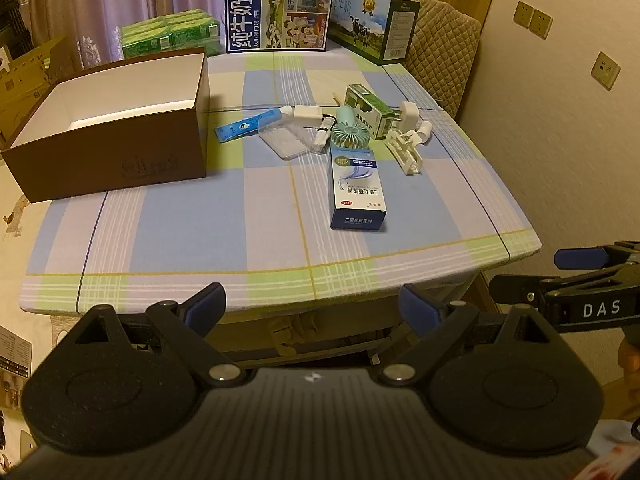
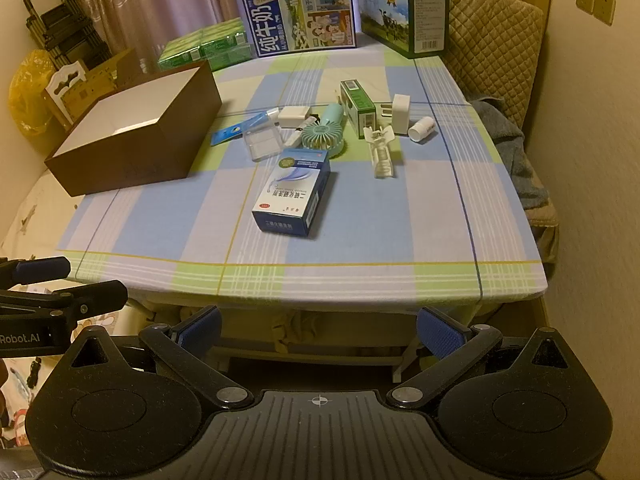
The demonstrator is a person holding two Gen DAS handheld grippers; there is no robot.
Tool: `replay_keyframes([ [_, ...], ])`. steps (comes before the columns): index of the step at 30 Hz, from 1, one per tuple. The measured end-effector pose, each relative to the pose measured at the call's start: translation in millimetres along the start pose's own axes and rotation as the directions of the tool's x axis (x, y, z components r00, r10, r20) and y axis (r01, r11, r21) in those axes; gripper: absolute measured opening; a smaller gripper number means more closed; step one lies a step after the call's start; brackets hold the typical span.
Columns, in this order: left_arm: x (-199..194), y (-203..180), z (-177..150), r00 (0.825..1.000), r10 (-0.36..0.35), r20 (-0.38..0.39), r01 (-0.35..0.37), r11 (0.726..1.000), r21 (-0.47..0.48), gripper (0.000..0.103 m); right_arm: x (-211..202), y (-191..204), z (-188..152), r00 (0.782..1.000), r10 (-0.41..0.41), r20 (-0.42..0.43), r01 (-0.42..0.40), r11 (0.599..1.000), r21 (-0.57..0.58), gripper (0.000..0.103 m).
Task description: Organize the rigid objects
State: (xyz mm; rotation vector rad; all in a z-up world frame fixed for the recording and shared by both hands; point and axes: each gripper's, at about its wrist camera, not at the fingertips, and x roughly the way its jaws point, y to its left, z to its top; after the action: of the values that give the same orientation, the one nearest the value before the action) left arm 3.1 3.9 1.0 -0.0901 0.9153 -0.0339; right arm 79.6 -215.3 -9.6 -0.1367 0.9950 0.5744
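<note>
Left wrist view: left gripper jaws spread wide, nothing between, hovering off near table edge. Brown open box on left of checked tablecloth, interior bare. Clutter right of box: blue tube, clear plastic case, teal handheld fan, blue-white carton nearest camera, green carton, white adapter, white clip. Right gripper at right margin.

Right wrist view: right gripper jaws wide apart, empty, short of table edge. Blue-white carton central, lying flat. White vial beside adapter. Left gripper at left margin.
</note>
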Motion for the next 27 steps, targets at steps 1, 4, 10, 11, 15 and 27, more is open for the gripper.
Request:
replay_keyframes([
  [1,0.0,0.0,0.2,1.0,0.0,0.0,0.0,1.0,0.0,0.092,-0.1,0.0,0.0,1.0,0.0,0.0,0.0,1.0,0.0,0.101],
  [4,0.0,-0.4,0.0,1.0,0.002,0.0,-0.002,1.0,0.0,0.092,0.0,0.1,0.3,1.0,0.0,0.001,0.0,1.0,-0.001,0.101],
  [10,0.2,-0.9,-0.6,1.0,0.004,0.001,-0.004,1.0,0.001,0.092,0.7,-0.1,1.3,1.0,0.002,-0.001,-0.002,1.0,-0.004,0.101],
  [11,0.3,-1.0,-0.8,1.0,0.004,0.001,-0.004,1.0,0.0,0.092,1.0,-0.2,1.9,1.0,0.002,-0.002,-0.002,1.0,-0.006,0.101],
  [15,2.2,0.0,-0.6,1.0,0.005,0.001,-0.005,1.0,-0.003,0.092,1.9,-0.7,3.1,1.0,0.003,-0.003,-0.003,1.0,-0.007,0.101],
  [27,2.6,0.0,-0.3,1.0,0.009,0.001,-0.009,1.0,-0.005,0.092,3.0,-2.9,4.8,1.0,0.003,-0.003,-0.003,1.0,-0.009,0.101],
])
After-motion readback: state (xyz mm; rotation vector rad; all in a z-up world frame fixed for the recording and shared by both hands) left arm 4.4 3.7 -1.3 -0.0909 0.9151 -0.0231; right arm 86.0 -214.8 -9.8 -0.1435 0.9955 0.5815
